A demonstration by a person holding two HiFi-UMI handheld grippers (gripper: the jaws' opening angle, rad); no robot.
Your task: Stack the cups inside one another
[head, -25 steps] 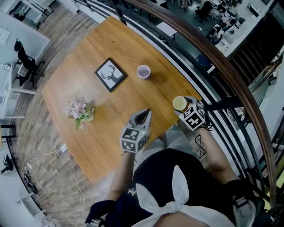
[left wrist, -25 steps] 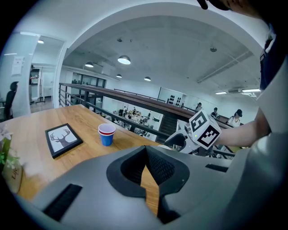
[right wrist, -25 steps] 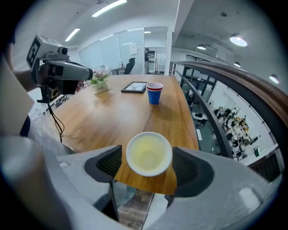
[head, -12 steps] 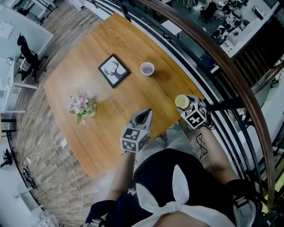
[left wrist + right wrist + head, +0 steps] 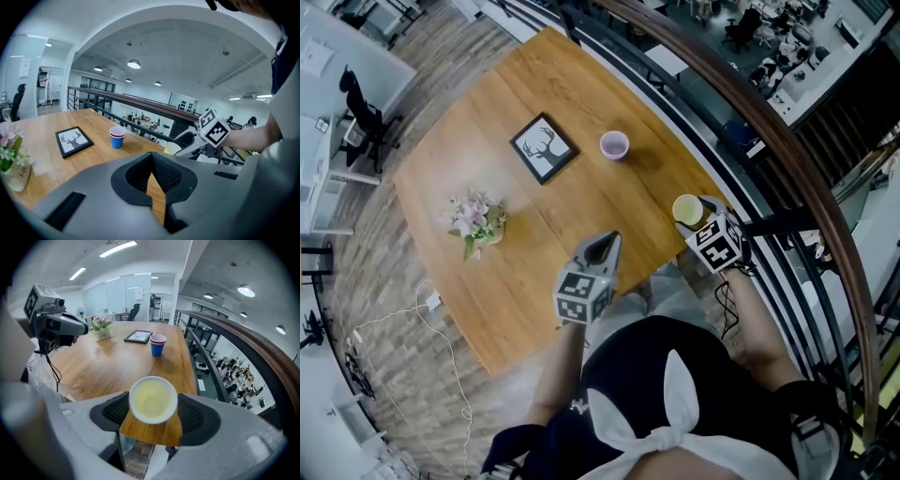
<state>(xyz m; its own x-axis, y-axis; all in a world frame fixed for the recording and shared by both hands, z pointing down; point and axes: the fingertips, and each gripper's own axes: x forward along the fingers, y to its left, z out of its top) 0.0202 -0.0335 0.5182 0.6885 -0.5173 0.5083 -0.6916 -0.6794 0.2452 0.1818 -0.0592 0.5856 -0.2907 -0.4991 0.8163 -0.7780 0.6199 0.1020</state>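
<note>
Yellow cup (image 5: pixel 153 401) — jaws of the right gripper (image 5: pixel 153 411) just closed on it.

A pale yellow cup (image 5: pixel 153 401), a blue cup (image 5: pixel 157 349), a black-framed antler print (image 5: pixel 544 148)

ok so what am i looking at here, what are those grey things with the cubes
A person holds a hand-held gripper in each hand; the patterned cubes are part of them. One picture looks down from the person's head, and the other two come from a camera on each gripper. The wooden table holds a framed deer picture, potted flowers and two stacked cups. The left hand-held gripper is shut and empty. The right hand-held gripper has just been closing its jaws around a yellow cup and seems to grip it.
</note>
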